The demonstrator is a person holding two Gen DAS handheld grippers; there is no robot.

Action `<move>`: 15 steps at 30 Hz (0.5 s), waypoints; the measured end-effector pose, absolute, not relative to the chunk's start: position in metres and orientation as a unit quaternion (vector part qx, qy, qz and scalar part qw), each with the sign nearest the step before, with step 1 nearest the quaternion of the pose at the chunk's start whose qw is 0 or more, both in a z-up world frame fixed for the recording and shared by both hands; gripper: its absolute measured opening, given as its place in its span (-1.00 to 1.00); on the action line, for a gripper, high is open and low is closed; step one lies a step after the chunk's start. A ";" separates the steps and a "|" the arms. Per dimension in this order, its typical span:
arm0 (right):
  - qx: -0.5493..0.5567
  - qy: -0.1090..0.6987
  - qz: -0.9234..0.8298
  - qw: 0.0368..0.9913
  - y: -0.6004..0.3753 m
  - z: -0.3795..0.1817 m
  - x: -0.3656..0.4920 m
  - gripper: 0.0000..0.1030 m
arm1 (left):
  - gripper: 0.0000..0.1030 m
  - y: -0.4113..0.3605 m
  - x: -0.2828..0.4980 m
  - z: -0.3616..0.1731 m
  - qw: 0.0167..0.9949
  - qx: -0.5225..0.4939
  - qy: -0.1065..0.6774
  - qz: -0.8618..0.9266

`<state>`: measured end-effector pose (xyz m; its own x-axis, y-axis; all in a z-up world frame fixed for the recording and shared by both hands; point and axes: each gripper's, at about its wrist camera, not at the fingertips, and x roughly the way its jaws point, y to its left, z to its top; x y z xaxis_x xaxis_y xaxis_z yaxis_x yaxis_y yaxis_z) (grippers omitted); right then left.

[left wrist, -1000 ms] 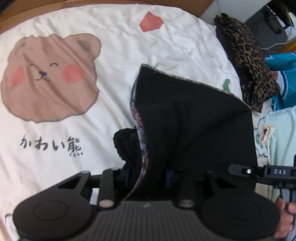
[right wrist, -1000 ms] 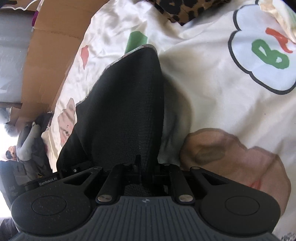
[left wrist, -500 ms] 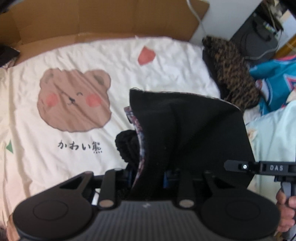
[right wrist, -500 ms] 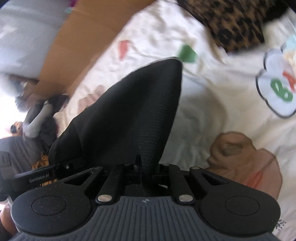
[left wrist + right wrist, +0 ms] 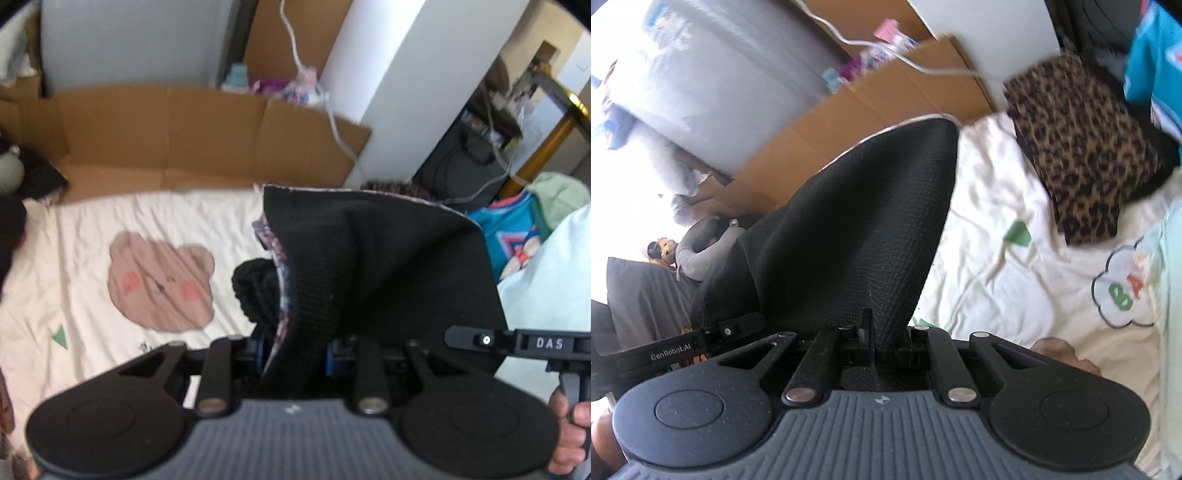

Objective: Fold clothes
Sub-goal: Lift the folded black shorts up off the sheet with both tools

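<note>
A black knit garment with a patterned inner side hangs in the air above the bed, stretched between both grippers. My left gripper is shut on a thick bunch of its edge. In the right wrist view the same black garment rises from my right gripper, which is shut on a thin fold of it. The right gripper's body shows at the right edge of the left wrist view, with a hand on its handle. The left gripper's body shows at the left of the right wrist view.
A cream bedsheet printed with a brown bear lies below. A folded leopard-print garment and a teal garment sit at the bed's right side. Flattened cardboard lines the far edge, with a white cable over it.
Both grippers have risen well above the bed, lifting the black garment off the sheet. The bear print looks smaller and the wall and cardboard have come into view. The right view has rolled.
</note>
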<state>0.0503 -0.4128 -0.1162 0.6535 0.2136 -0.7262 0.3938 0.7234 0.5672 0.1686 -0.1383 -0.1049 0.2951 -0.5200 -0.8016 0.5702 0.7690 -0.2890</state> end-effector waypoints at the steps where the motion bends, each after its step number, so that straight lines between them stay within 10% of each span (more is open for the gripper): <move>1: 0.364 0.408 -0.055 0.836 -0.409 -0.107 0.051 -0.86 | -0.42 -0.135 0.167 -0.097 0.808 0.021 0.482 -0.339; 15: 0.265 0.382 -0.092 0.880 -0.361 0.000 0.043 -0.86 | -0.42 -0.112 0.147 -0.041 0.829 -0.027 0.429 -0.358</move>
